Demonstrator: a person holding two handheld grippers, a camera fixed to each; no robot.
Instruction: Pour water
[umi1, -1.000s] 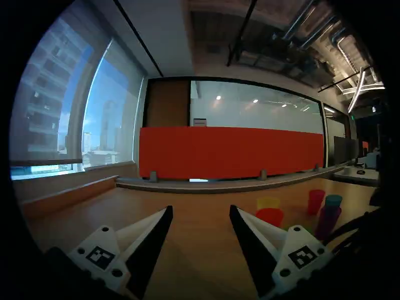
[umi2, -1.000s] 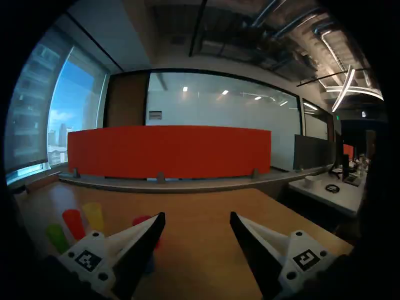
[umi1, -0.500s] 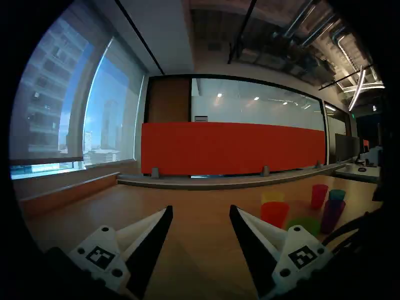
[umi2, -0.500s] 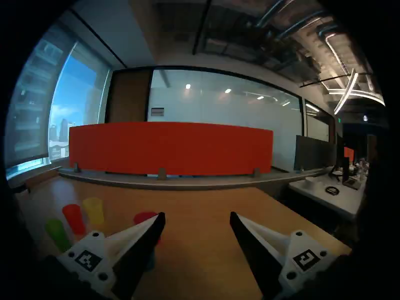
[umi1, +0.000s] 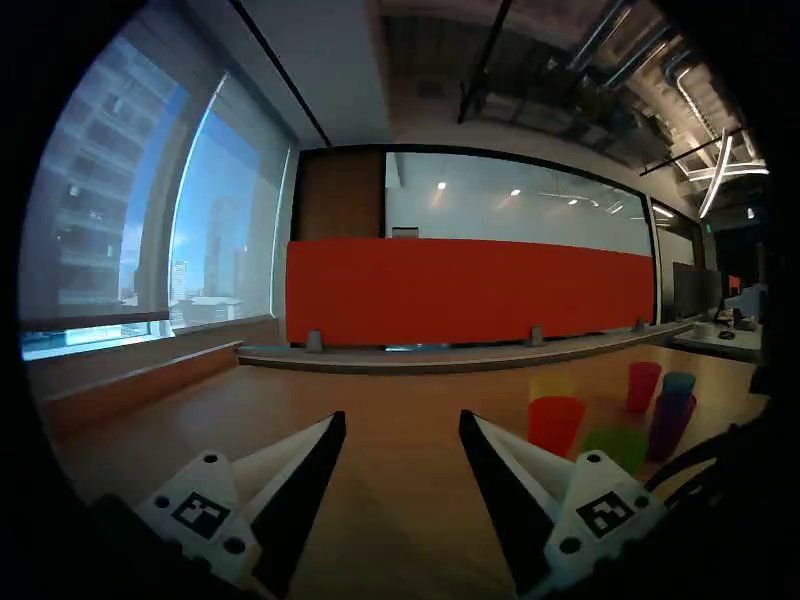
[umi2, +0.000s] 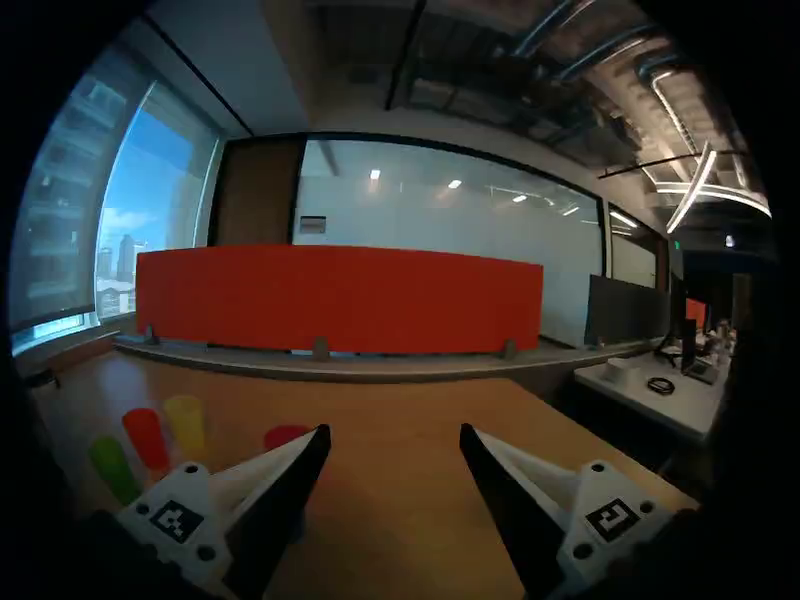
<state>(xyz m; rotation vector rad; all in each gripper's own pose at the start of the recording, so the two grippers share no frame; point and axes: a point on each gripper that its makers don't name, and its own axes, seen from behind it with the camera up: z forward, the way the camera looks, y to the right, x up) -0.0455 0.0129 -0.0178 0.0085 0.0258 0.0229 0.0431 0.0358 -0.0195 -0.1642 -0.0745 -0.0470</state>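
We hold both grippers empty, fingers spread wide. From the left gripper (umi1: 400, 415) the upright coloured plastic cups (umi1: 642, 385) stand ahead-right on the wooden surface (umi1: 400, 385), the translucent orange cup (umi1: 555, 422) nearest its finger; from the right gripper (umi2: 393, 430) they lie ahead-left, a red cup (umi2: 283, 436) just past its finger. We read no writing, only black-and-white square markers (umi1: 200, 513) on the fingers.

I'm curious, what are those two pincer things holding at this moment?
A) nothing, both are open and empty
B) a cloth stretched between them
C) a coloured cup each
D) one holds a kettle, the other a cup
A: the left gripper and the right gripper both stand open, with bare wooden table showing between their fingers, while the coloured cups stand off to the side.
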